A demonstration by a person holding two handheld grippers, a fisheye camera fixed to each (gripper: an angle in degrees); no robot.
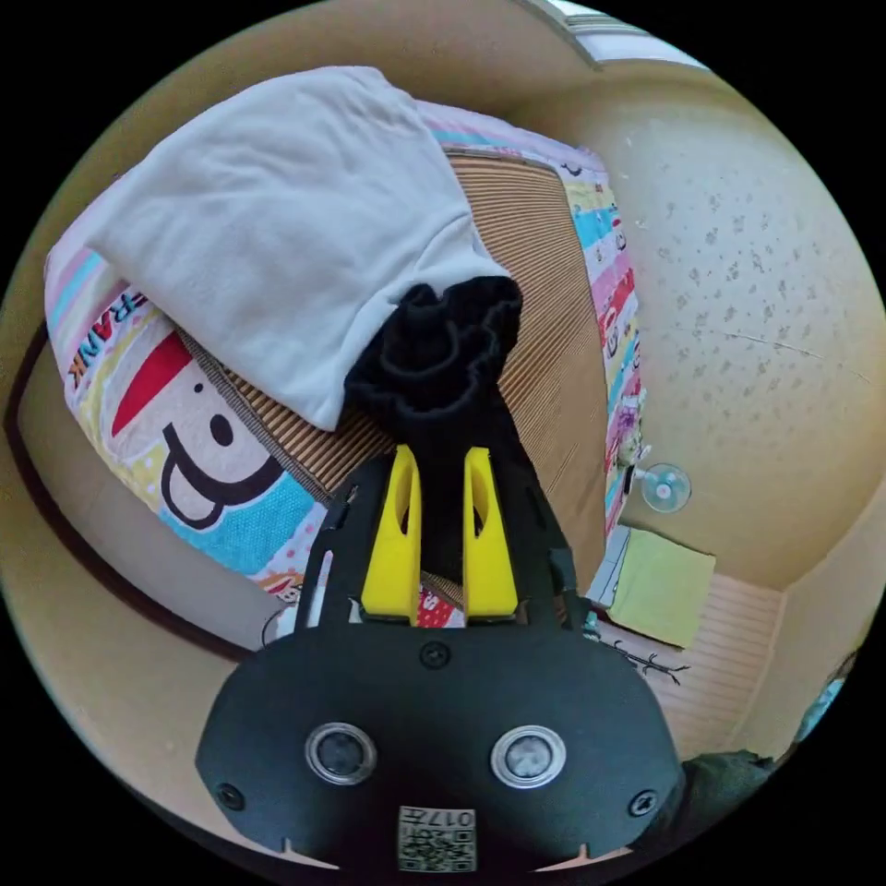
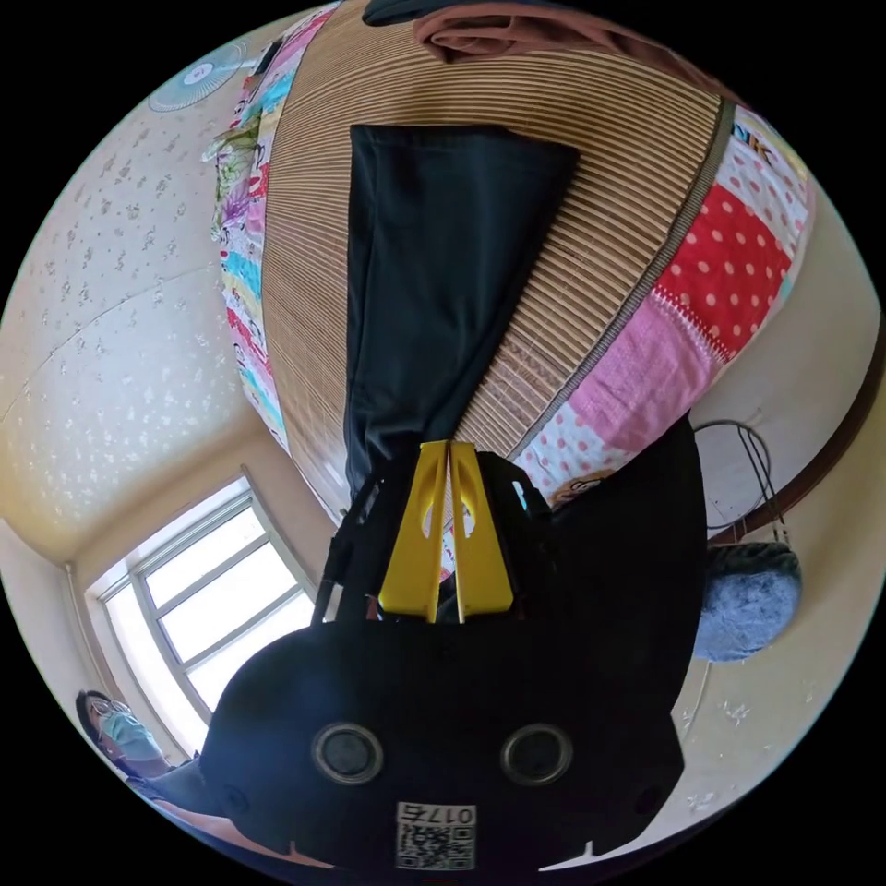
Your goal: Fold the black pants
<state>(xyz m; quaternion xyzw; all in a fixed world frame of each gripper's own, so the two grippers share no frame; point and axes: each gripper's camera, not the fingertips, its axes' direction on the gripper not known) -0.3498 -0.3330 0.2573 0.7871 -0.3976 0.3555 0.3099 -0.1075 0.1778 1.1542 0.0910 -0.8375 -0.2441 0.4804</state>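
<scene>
Left gripper [image 1: 439,454]: yellow jaws a small way apart, bunched black fabric of the black pants [image 1: 434,360] sitting in the gap and spilling past the tips. Both jaws look pressed on the cloth. Bunch sits on the striped bamboo mat [image 1: 540,305], touching the edge of a white garment [image 1: 277,231] that lies spread over the mat's far side. Cartoon-print bedsheet [image 1: 212,461] runs round the mat's edges. Past the bed: yellow cloth [image 1: 660,586] on a low surface, a small fan [image 1: 666,486] beside it, speckled beige wall [image 1: 757,305] behind.

Right gripper [image 2: 448,445]: jaws nearly together, tips at the near end of the pants [image 2: 434,277]. Thin layer of black fabric appears pinched between them, though the contact point is tight to read. From there the pants lie flat and long across the mat [image 2: 600,212], far end squared off. More black cloth hangs off the bed edge just beside the gripper body. Patchwork sheet [image 2: 701,305] with red and pink dotted panels borders the mat. Brownish garment [image 2: 517,32] at the mat's far end. Blue-grey round object [image 2: 748,600] on the floor, wire frame [image 2: 738,480] near it. Window [image 2: 212,600] off to one side, a person [image 2: 120,738] at the view's rim.
</scene>
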